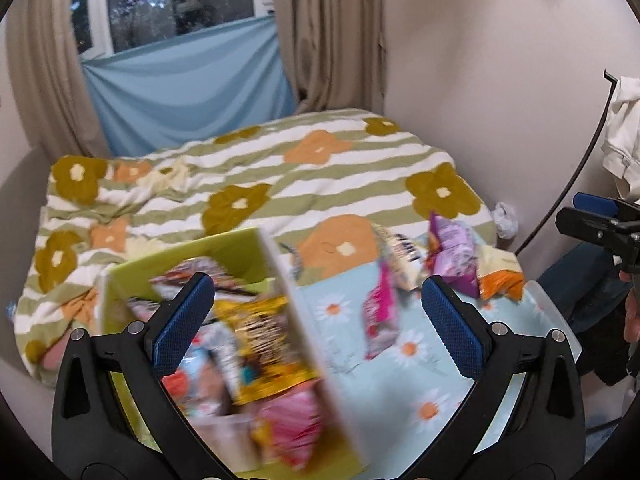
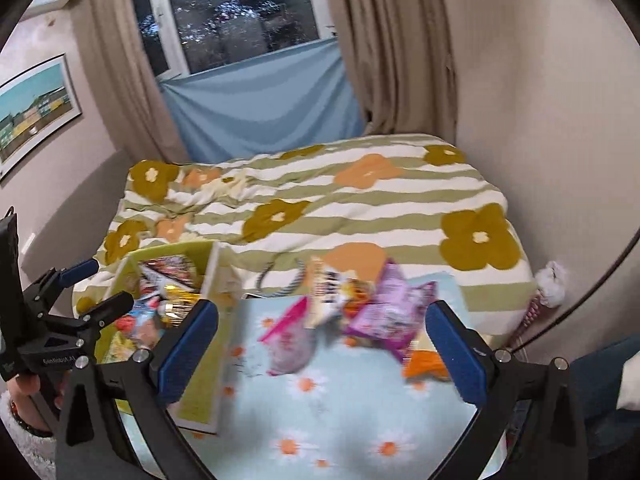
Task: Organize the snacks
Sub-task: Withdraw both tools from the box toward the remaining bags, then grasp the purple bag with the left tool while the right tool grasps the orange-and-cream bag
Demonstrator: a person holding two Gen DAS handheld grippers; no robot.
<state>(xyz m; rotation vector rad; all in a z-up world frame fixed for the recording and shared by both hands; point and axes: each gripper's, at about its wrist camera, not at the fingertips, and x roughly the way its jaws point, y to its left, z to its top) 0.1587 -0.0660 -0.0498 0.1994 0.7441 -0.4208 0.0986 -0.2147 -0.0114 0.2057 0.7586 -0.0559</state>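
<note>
A green-lined box (image 1: 224, 252) (image 2: 212, 276) full of snack packets stands on the bed at the left. My left gripper (image 1: 316, 320) hovers open above it, nothing between its blue pads. Loose snacks lie on a pale blue daisy cloth (image 1: 404, 380) (image 2: 320, 408): a pink packet (image 1: 380, 316) (image 2: 290, 338), a purple packet (image 1: 452, 256) (image 2: 394, 316), an orange one (image 1: 502, 284) (image 2: 426, 364) and a white-and-dark one (image 1: 404, 256) (image 2: 326, 292). My right gripper (image 2: 322, 352) is open over the cloth, just short of the loose snacks, and appears at the edge of the left wrist view (image 1: 600, 232).
The bed carries a green-striped flowered blanket (image 1: 280, 184) (image 2: 360, 208). Beige walls close in on the right; curtains, a window and a blue sheet (image 2: 260, 104) stand behind. A person's hand (image 2: 24, 396) holds the left gripper's handle. White cloth (image 1: 624, 136) hangs at the right.
</note>
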